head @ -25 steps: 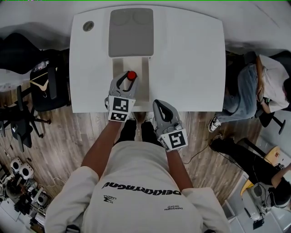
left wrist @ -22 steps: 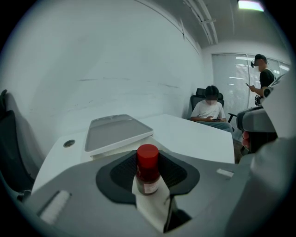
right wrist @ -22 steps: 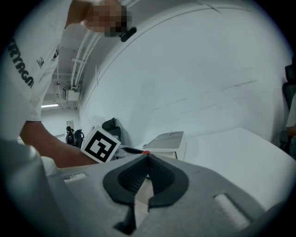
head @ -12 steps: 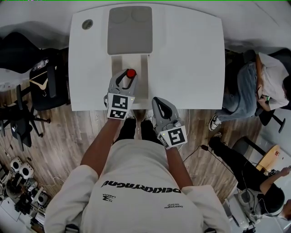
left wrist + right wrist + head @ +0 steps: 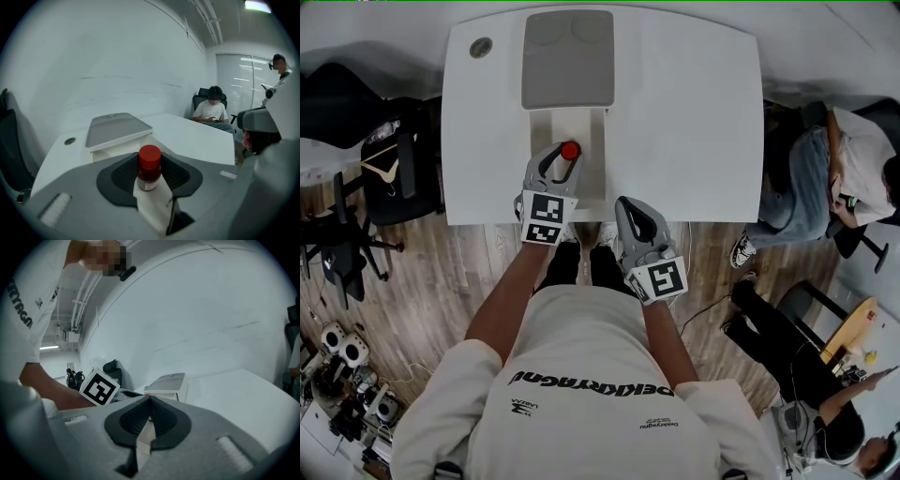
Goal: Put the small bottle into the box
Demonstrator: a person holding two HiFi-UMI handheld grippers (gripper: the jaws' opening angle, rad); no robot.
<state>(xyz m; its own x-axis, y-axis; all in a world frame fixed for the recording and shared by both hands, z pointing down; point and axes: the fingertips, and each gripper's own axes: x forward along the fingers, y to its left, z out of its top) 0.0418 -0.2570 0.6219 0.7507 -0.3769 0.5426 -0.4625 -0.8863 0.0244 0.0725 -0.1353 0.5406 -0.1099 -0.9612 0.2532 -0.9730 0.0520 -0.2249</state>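
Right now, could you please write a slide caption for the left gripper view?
Left claw gripping a red-capped bottle at the open white box.

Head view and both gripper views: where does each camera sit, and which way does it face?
Head view: on the person's head, steeply down at the table; forearms, left tool and right tool show.
Left gripper view: on the left tool, along its jaws; small bottle between them, box beyond.
Right gripper view: on the right tool, facing its shut jaws; left forearm shows.
Shared: both gripper views see the box.
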